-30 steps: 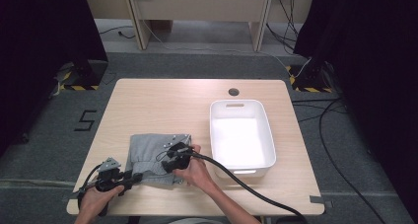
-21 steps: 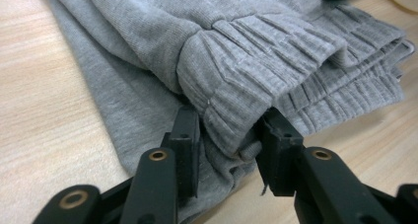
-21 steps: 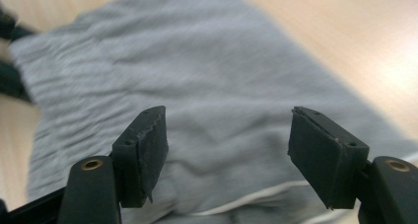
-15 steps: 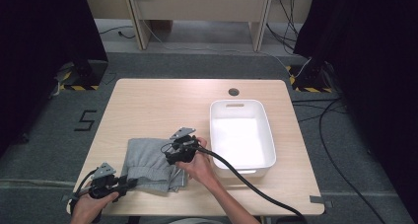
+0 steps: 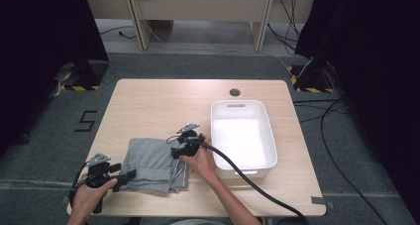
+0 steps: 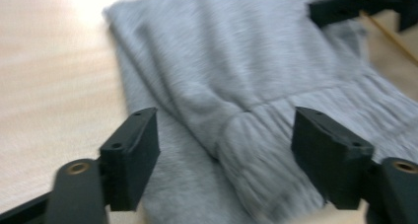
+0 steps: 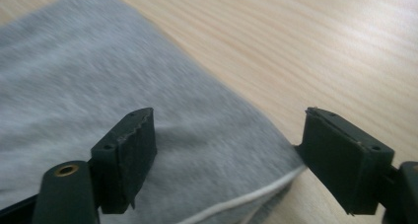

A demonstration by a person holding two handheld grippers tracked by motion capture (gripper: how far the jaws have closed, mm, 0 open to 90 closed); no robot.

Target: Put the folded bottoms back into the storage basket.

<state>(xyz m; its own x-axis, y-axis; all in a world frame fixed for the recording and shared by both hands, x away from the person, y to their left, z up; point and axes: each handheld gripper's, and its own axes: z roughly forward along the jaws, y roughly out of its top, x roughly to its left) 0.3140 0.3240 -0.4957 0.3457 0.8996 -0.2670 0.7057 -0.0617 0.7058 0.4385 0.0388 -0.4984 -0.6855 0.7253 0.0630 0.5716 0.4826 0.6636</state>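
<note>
Currently the folded grey garment (image 5: 154, 165) lies near the front of the table (image 5: 148, 106), its long axis running from 10 to 4 o'clock. The left gripper (image 5: 130, 174) at 9 and the right gripper (image 5: 173, 145) at 1 have just been opening, both gaping with cloth loose between them.

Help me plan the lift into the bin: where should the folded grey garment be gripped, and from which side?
Probably the two side edges of the folded grey garment. The left gripper comes from the left at the ribbed band, the right gripper from the right, bin-side edge. Both jaws stand open at those edges, having just opened, where the layers stack thick.
</note>
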